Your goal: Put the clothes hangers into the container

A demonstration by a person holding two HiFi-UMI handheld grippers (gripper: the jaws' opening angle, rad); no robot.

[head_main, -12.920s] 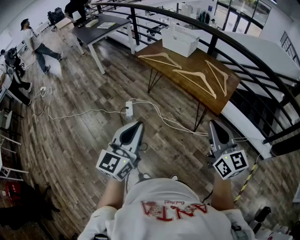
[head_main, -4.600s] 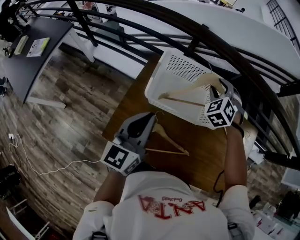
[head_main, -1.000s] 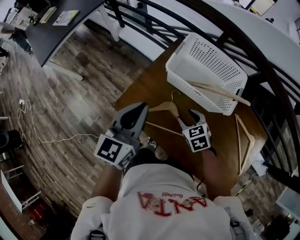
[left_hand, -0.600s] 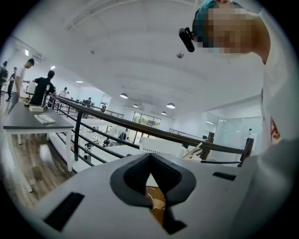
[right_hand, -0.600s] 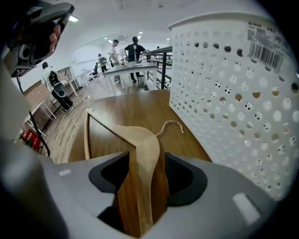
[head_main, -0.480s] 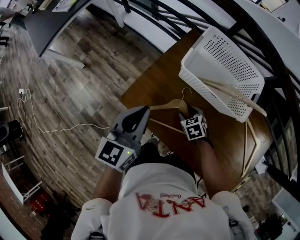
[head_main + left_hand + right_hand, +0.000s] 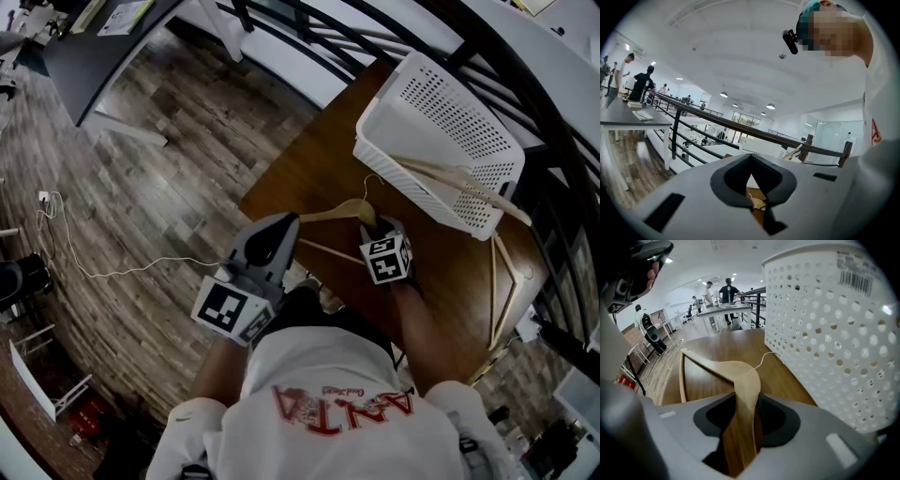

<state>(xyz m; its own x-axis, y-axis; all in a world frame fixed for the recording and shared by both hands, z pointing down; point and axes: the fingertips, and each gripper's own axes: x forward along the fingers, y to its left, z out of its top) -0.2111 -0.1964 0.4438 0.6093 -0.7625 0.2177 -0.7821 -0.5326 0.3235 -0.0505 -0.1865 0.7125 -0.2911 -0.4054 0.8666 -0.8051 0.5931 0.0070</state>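
Change: right tool is sitting lower than a second ago, down on the hanger that it was hovering over; its jaws have just been closing, with one hanger arm between them.
Hanger direction: it is lying flat on the table, its long axis running across the head view from left to right, its wire hook pointing away from the person toward the basket.
Hanger look: pale wood, a triangle with a thin lower bar and a broad rounded shoulder, with a thin metal hook.
Right tool: it is straddling the arm just below the shoulder; a thin dark strip is showing on each side of the wood, so the pads are not yet pressing.
Left tool: its jaw tips are meeting with nothing between them, and it is hanging near the hanger's left end.
Second hanger: it is resting in the basket, one end poking over the rim.
Third hanger: it is lying on the table at the right, below the basket.
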